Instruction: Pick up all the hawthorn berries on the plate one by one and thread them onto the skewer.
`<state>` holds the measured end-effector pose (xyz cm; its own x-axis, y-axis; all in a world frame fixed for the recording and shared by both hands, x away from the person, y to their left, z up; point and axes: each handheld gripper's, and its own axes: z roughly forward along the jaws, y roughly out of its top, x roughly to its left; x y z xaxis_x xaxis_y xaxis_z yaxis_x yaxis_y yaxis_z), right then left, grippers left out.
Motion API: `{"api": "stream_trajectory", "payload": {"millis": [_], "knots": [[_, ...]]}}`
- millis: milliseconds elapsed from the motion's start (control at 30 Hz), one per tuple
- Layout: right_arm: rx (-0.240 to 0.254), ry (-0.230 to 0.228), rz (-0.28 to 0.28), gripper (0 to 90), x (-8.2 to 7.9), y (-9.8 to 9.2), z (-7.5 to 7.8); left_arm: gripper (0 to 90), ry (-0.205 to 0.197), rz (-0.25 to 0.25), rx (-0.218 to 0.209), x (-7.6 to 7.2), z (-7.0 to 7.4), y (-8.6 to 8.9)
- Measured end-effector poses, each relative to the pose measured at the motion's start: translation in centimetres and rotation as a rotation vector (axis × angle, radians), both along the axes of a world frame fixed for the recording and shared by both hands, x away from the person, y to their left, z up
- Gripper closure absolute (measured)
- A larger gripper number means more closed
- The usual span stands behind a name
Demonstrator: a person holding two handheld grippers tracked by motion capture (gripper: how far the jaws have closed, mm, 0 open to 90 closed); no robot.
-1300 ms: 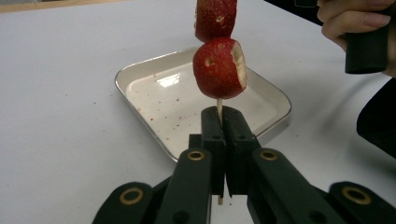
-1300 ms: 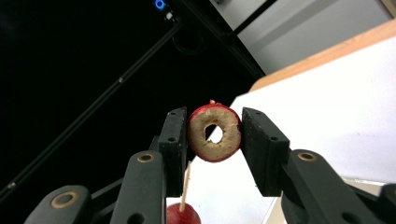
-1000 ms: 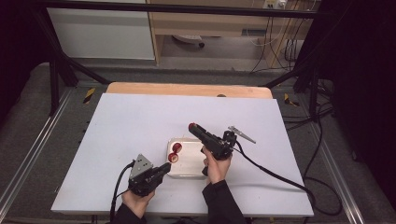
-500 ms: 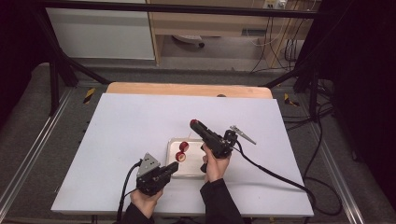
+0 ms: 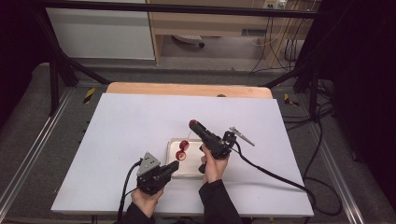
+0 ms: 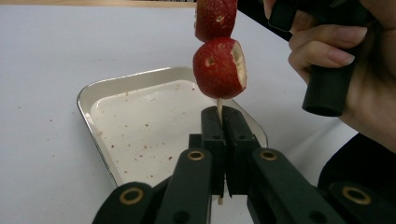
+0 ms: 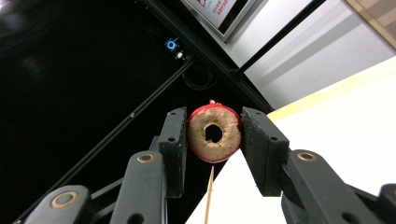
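Table (image 5: 116, 140): white top with a bare wooden strip along its far edge, dark floor and metal framing around it. Tray (image 6: 100, 91): shallow, metal, rounded corners, lying on the table near the person's edge; its white floor is speckled with small red crumbs. Right gripper (image 5: 192, 124): held in the person's right hand (image 5: 214, 165) just right of the tray, angled up and away over the table, cable trailing off to the right; its jaws are clamped on either side of a fruit piece (image 7: 214, 133), a red-skinned round with pale flesh and a cored hole through its middle, lifted off the table. Left gripper (image 5: 175, 164): held in the person's left hand (image 5: 145, 198) at the tray's near left corner, jaws pressed together on the lower end of a thin wooden skewer (image 6: 219, 108), which stands roughly upright above the tray. Skewered fruit, lower piece (image 6: 218, 68): red, cored, pale cut face turned to the right, sitting just above the left gripper's jaw tips. Skewered fruit, upper piece (image 6: 215, 18): red, directly above the lower one, cropped by the top edge of the left gripper view.
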<state>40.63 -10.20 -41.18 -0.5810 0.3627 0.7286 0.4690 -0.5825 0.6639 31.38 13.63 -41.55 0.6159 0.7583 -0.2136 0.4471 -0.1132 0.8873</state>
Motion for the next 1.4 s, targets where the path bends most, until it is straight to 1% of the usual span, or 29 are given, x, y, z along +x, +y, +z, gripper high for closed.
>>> {"api": "stream_trajectory", "payload": {"millis": [267, 333, 500, 567, 600, 733, 767, 900, 1000, 1067, 1100, 1133, 1300, 1400], "knots": [[0.013, 0.004, 0.016, 62.6, -0.1, 0.1, -0.1, 88.1, -0.006, 0.001, 0.002, 0.0, 0.0, 0.0], [0.015, 0.005, 0.019, 62.6, -0.2, 0.1, -0.1, 88.1, -0.002, -0.003, -0.004, 0.0, 0.0, 0.0], [0.019, 0.011, 0.030, 62.6, -0.3, 0.2, -0.3, 88.1, -0.002, 0.001, -0.007, 0.0, 0.1, -0.1], [0.018, 0.016, 0.034, 62.6, -0.3, 0.3, -0.4, 88.2, -0.009, 0.007, -0.007, 0.1, 0.1, 0.0], [0.019, 0.017, 0.035, 62.6, -0.4, 0.3, -0.5, 88.2, -0.006, 0.006, -0.013, 0.1, 0.2, 0.0], [0.024, 0.020, 0.041, 62.7, -0.6, 0.5, -0.7, 88.3, -0.009, 0.010, -0.003, 0.1, 0.1, -0.1], [0.023, 0.022, 0.043, 62.7, -0.6, 0.5, -0.6, 88.3, -0.002, 0.007, -0.007, 0.1, 0.1, -0.1], [0.024, 0.040, 0.053, 62.8, -0.7, 0.5, -0.6, 88.4, -0.015, 0.011, -0.004, 0.1, 0.1, -0.1], [0.039, 0.063, 0.059, 62.8, -0.8, 0.5, -0.5, 88.5, -0.028, 0.017, 0.001, -0.1, 0.1, -0.2], [0.049, 0.064, 0.062, 62.8, -0.9, 0.5, -0.5, 88.5, -0.037, 0.019, -0.005, -0.2, 0.0, -0.3], [0.052, 0.065, 0.062, 62.9, -1.0, 0.5, -0.5, 88.5, -0.047, 0.023, 0.002, -0.2, 0.0, -0.3], [0.053, 0.070, 0.066, 62.9, -1.1, 0.5, -0.5, 88.5, -0.047, 0.020, -0.006, -0.3, 0.0, -0.4], [0.041, 0.055, 0.063, 62.9, -1.3, 0.7, -0.8, 88.5, -0.040, 0.022, -0.017, -0.2, 0.1, -0.4], [0.033, 0.053, 0.063, 62.9, -1.4, 0.7, -0.8, 88.5, -0.036, 0.021, -0.026, 0.0, 0.2, -0.5]]}}
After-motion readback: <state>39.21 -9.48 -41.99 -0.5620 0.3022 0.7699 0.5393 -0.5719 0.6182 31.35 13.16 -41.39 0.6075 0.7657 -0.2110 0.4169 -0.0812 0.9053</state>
